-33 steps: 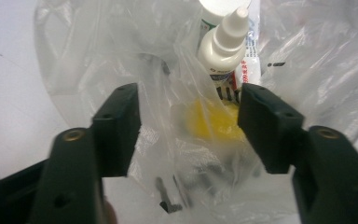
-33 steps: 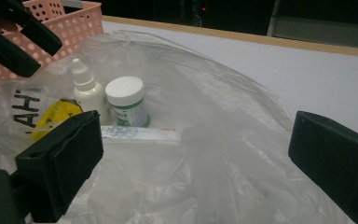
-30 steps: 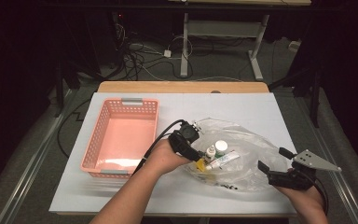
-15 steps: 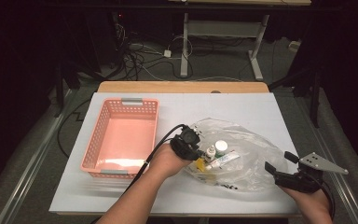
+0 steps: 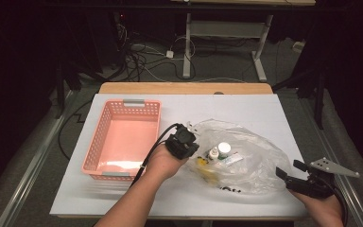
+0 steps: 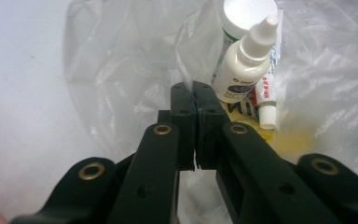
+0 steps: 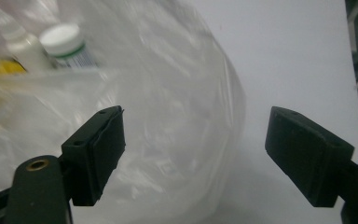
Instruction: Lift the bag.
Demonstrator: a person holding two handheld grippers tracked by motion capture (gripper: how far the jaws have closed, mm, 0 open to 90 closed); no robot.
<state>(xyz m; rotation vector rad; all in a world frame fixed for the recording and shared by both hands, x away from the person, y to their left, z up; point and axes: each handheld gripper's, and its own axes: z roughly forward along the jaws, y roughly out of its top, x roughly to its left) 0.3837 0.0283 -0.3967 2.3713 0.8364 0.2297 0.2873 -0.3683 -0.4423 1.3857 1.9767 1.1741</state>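
Nothing yet in pink basket [image 5: 123, 142] at nine o'clock; left gripper [image 6: 195, 100] pinching plastic bag [image 5: 246, 161], right gripper [image 7: 193, 140] agape at four o'clock.

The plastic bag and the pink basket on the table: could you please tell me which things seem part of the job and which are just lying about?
Likely in the job:
- plastic bag, its film pinched by the shut left gripper
- dropper bottle, white-capped jar and tube inside it
- pink basket
- right gripper, open beside the bag

Just about:
- cables on the floor
- table frame behind
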